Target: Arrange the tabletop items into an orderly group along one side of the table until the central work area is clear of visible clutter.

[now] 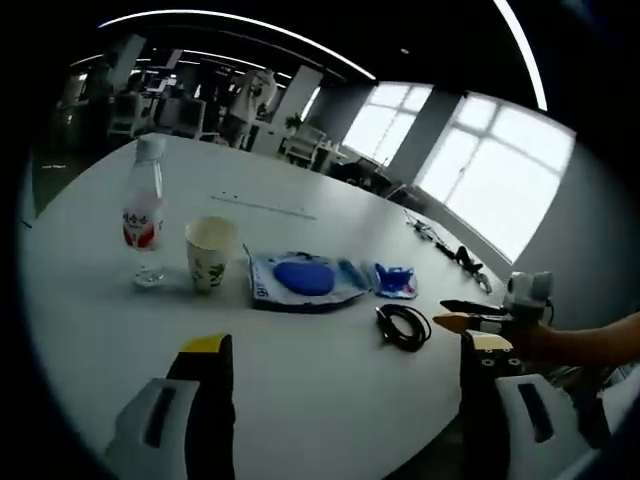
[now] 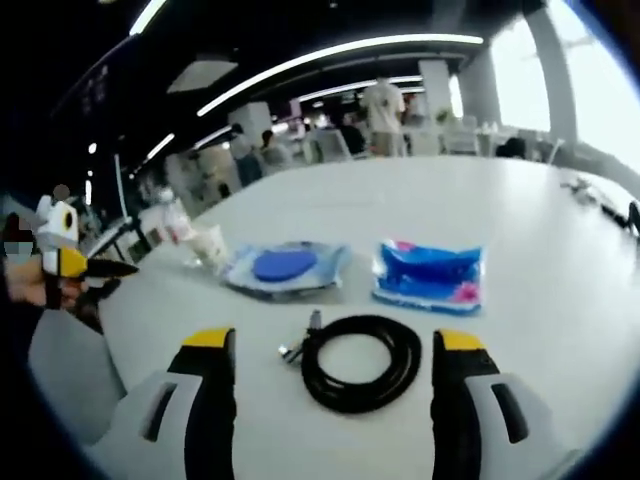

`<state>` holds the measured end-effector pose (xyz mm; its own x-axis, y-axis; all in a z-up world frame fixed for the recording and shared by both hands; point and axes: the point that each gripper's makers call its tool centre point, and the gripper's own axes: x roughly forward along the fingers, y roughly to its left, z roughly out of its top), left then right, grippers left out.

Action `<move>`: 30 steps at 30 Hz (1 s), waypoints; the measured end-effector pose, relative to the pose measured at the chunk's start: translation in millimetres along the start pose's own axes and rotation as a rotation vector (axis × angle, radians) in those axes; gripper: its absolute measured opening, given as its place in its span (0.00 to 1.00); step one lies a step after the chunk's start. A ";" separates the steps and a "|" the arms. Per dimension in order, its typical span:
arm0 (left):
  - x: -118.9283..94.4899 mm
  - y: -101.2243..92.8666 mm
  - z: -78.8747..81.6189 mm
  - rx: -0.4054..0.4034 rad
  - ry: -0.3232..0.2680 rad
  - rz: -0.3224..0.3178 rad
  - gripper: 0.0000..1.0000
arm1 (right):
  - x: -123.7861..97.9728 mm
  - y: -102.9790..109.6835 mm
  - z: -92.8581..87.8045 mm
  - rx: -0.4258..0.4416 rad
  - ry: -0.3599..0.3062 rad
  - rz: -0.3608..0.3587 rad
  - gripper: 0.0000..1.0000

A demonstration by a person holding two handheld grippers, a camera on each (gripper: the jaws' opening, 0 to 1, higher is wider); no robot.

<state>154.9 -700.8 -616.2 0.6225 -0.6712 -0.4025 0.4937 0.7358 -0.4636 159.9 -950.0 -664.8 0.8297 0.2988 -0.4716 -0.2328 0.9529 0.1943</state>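
The coiled black cable (image 2: 355, 362) lies on the round white worktop (image 2: 530, 230), right between the right gripper (image 2: 335, 375) and its wide-open, empty fingers. It should close gently around the loop. The left gripper (image 1: 345, 375) waits open and empty near the paper cup (image 1: 210, 252) and clear plastic bottle (image 1: 145, 210).

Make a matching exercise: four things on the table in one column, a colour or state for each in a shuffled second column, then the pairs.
Things
1. bottle
2. cup
3. cable
4. small pack

Descriptions
A. black, coiled in a loop
B. clear, red label, white cap
C. blue, lying flat, with pink at its corners
D. pale paper, upright, open top

Pairs: 1-B, 2-D, 3-A, 4-C
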 end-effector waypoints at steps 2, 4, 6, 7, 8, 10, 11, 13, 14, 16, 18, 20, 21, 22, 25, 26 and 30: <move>-2.0 0.3 -0.5 0.000 0.000 0.003 0.94 | -1.6 -0.1 1.0 0.000 -0.001 0.000 0.77; -4.8 0.0 -0.2 0.000 -0.005 0.002 0.93 | -4.6 -0.8 2.8 -0.004 -0.006 -0.002 0.77; -5.9 1.1 0.3 0.001 -0.009 0.008 0.94 | -8.6 0.0 4.4 -0.003 -0.008 -0.005 0.76; -7.0 -0.7 0.6 0.003 -0.009 0.009 0.94 | -10.5 0.4 5.2 -0.004 -0.010 -0.006 0.76; -7.9 -1.2 1.0 0.005 -0.011 0.009 0.93 | -12.3 1.0 6.0 -0.004 -0.013 -0.006 0.76; -10.0 -1.2 1.4 0.006 -0.016 0.015 0.93 | -16.8 2.6 6.7 -0.003 -0.019 -0.005 0.76; -11.4 -1.9 1.8 0.006 -0.020 0.017 0.93 | -18.1 3.2 6.6 -0.004 -0.019 -0.005 0.76; -13.4 -3.4 2.2 0.003 -0.025 0.016 0.93 | -21.8 5.1 6.9 -0.009 -0.021 -0.002 0.76; -14.1 -3.8 2.2 0.003 -0.026 0.018 0.93 | -23.2 5.9 7.0 -0.012 -0.022 0.000 0.76; -16.2 -4.0 2.0 0.009 -0.028 0.023 0.93 | -26.7 7.7 7.5 -0.019 -0.026 0.003 0.75; -18.5 -4.6 2.4 0.014 -0.032 0.027 0.93 | -28.4 8.9 6.8 -0.021 -0.025 0.011 0.75; -21.0 -6.0 2.9 0.015 -0.037 0.028 0.93 | -30.0 10.2 6.2 -0.024 -0.025 0.016 0.75; -22.1 -6.4 3.2 0.015 -0.039 0.029 0.93 | -31.1 10.8 5.7 -0.027 -0.024 0.018 0.75; -23.2 -6.8 3.2 0.016 -0.040 0.030 0.93 | -31.9 11.2 5.5 -0.028 -0.024 0.020 0.75; -27.5 -9.1 2.4 0.024 -0.043 0.039 0.93 | -34.6 13.5 4.9 -0.029 -0.023 0.027 0.74; -27.8 -9.1 2.2 0.024 -0.043 0.039 0.92 | -35.8 14.9 4.7 -0.028 -0.024 0.029 0.74; -33.1 -10.7 0.7 0.024 -0.045 0.055 0.92 | -39.1 22.0 4.1 -0.021 -0.030 0.042 0.74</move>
<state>129.4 -686.5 -597.4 0.6753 -0.6254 -0.3911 0.4721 0.7738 -0.4222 124.4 -940.9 -638.5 0.8339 0.3370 -0.4372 -0.2778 0.9406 0.1953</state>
